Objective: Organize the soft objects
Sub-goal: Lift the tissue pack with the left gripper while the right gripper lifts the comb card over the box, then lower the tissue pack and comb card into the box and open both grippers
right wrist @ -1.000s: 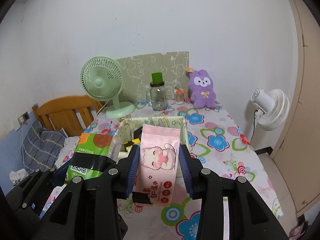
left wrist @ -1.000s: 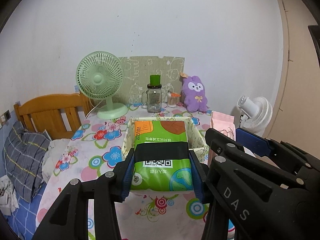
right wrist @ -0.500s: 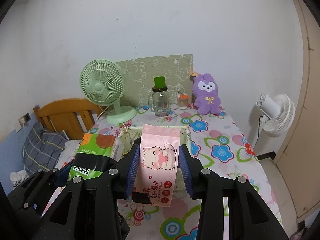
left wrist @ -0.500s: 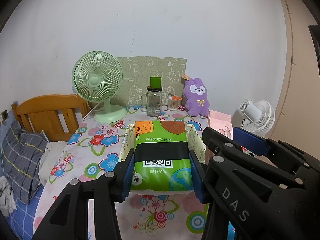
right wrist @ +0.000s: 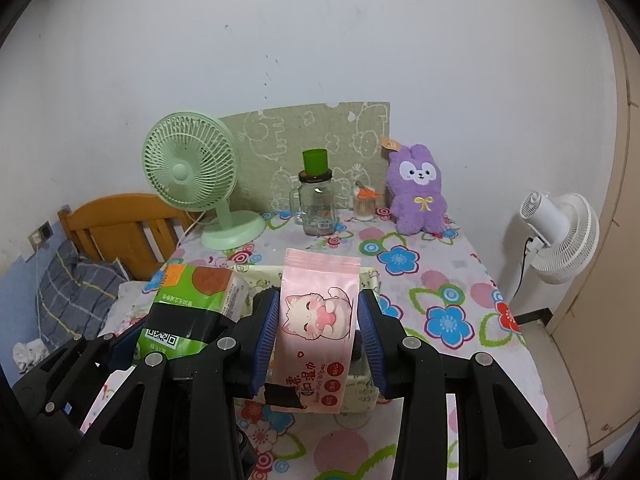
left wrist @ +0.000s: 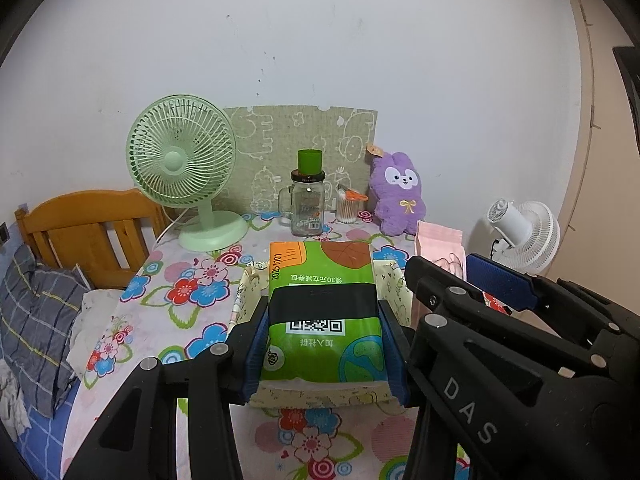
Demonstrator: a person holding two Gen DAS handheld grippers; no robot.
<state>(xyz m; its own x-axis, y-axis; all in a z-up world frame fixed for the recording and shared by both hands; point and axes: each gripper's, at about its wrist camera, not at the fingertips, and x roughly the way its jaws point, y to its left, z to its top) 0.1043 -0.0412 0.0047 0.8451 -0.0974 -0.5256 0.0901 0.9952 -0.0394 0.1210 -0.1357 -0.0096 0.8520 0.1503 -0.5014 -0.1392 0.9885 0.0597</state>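
The left gripper [left wrist: 324, 344] pinches a green tissue pack [left wrist: 324, 300] by its long sides, both blue pads pressed flat against the wrapper. The pack hangs above a cream fabric storage box [left wrist: 320, 396] that sits on the table [left wrist: 192, 304], towards its near edge; whether the pack touches the box cannot be told. The pack's printed face with the QR code points up and a black band crosses its middle.

The right gripper [right wrist: 320, 340] is clamped on a pink wet-wipes pouch [right wrist: 320, 320] with a cartoon cat, one pad on either side edge. The pouch stands upright between the fingers, its sealed top edge away from the camera, over the same box [right wrist: 368, 280]. In the right wrist view the tissue pack [right wrist: 188, 304] sits just to the left of the pouch, and the two grippers are close side by side.

The table carries a flowered cloth. Along its far edge, against the wall, stand a mint-green desk fan [right wrist: 192, 184] at the left corner, a glass jar mug [right wrist: 318, 204] with a green cup upturned on its lid, a small cotton-swab container [right wrist: 364, 204], and a purple plush rabbit [right wrist: 418, 192] at the right corner. A patterned green board [right wrist: 312, 144] leans behind them. A white floor fan [right wrist: 560, 236] stands off the table's right edge, and a wooden bed headboard [right wrist: 116, 228] with a plaid pillow [right wrist: 68, 292] lies beyond the left edge.
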